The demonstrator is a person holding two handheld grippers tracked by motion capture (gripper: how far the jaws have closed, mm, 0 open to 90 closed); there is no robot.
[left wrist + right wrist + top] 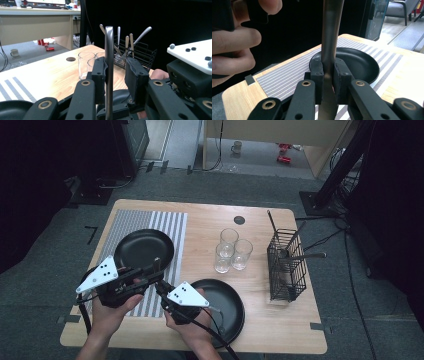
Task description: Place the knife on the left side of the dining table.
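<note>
The right claw point(328, 82) is clamped on a knife point(329, 47) standing upright between both hands over the mat point(170, 227), while the left claw point(117, 77) stands apart around its handle, one pad touching, the other clear.

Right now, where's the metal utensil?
High view: the metal utensil stands upright between both grippers, clamped by the right gripper, over the striped mat, beside the black plate.

R fingers point(317, 75) clamp utensil handle point(332, 32); black plate point(362, 65) behind.
</note>
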